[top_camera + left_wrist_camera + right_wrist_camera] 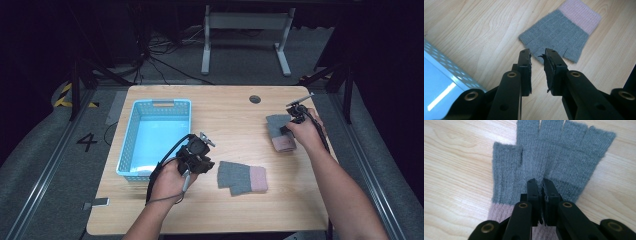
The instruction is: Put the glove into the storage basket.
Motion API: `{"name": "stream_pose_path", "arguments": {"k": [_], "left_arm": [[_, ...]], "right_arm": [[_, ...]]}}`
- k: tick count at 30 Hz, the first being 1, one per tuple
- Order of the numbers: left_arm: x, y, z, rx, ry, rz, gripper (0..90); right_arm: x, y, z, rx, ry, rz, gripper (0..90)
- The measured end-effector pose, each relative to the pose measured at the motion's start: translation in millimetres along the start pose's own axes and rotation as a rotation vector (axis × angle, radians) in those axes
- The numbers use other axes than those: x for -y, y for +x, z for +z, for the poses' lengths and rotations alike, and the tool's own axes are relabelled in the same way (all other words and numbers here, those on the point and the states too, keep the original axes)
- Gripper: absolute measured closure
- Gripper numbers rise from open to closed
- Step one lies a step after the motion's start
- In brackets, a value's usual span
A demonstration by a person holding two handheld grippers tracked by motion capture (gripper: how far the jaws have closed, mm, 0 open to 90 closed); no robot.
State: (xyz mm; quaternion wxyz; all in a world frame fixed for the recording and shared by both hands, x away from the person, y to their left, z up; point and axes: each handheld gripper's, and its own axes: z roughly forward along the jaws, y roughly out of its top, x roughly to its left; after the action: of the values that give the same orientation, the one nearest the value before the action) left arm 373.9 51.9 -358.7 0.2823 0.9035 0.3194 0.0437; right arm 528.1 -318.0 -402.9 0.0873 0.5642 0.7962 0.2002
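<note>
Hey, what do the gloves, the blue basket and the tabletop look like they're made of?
Gloves: likely knitted wool or acrylic, showing fuzzy ribbed stitches. Blue basket: looks like moulded plastic, its walls a glossy perforated lattice. Tabletop: pale wood or wood-look laminate, with printed-looking grain and a smooth matte face.

I see open counter (235, 120) mid-span | blue basket (155, 136) walls block my left side | near glove (242, 177) flat beside my left gripper (202, 161) | front edge bare

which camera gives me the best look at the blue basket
The high view: the whole blue basket shows there, at the table's left, beside the left gripper. The left gripper view catches just one perforated corner.
</note>
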Motion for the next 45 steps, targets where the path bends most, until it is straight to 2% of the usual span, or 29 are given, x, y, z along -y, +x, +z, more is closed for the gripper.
{"name": "stream_pose_path", "arguments": {"k": [2,4,8,14,19,21,22,23,24,25,28,29,30,35,45], "left_arm": [[-0.4,-0.6,0.4,0.001,-0.001,0.0,75.3],[-1.3,-1.1,1.1,0.004,-0.003,0.001,75.3],[-2.2,-1.2,1.1,0.004,-0.002,0.004,75.3],[-3.3,-3.7,0.4,0.004,0.0,0.012,75.3],[-3.2,-5.4,-0.8,0.005,-0.003,0.014,75.2],[-3.2,-5.7,-1.0,0.001,-0.004,0.015,75.1],[-3.2,-5.7,-1.0,0.001,-0.004,0.015,75.0],[-3.4,-6.5,-1.6,0.002,-0.002,0.02,74.9],[-3.4,-6.5,-1.6,0.002,-0.002,0.02,75.0],[-3.5,-7.4,-1.8,0.002,-0.002,0.021,74.9],[-3.9,-9.5,-2.5,0.004,-0.002,0.027,74.9],[-4.0,-10.0,-2.8,0.003,-0.001,0.029,74.9],[-4.0,-10.7,-3.0,0.003,-0.003,0.028,74.9],[-4.0,-11.2,-3.2,-0.003,-0.001,0.03,74.8],[-3.0,-10.4,-1.4,0.014,0.008,0.033,73.3]], "right_arm": [[0.2,0.1,-2.8,0.002,-0.006,-0.004,86.4],[1.0,2.0,-13.3,-0.01,-0.02,-0.011,86.4],[2.9,7.8,-27.7,-0.011,-0.045,-0.04,86.3],[8.2,18.9,-47.0,-0.041,-0.072,-0.097,86.2],[16.7,32.4,-61.0,-0.069,-0.085,-0.165,86.0],[20.1,37.7,-64.4,-0.098,-0.086,-0.185,86.0],[20.1,37.7,-64.4,-0.098,-0.086,-0.185,86.0],[24.6,46.0,-68.0,-0.102,-0.084,-0.224,86.0],[24.6,46.0,-68.0,-0.102,-0.084,-0.224,86.0],[28.8,54.0,-71.8,-0.108,-0.088,-0.258,86.0],[32.0,60.2,-74.5,-0.121,-0.094,-0.282,86.0],[35.8,68.1,-77.1,-0.136,-0.091,-0.316,85.9],[35.8,68.1,-77.1,-0.136,-0.091,-0.316,85.9],[45.2,88.4,-79.0,-0.173,-0.076,-0.402,85.7],[60.4,112.1,-65.8,-0.231,-0.035,-0.479,85.5]]}}
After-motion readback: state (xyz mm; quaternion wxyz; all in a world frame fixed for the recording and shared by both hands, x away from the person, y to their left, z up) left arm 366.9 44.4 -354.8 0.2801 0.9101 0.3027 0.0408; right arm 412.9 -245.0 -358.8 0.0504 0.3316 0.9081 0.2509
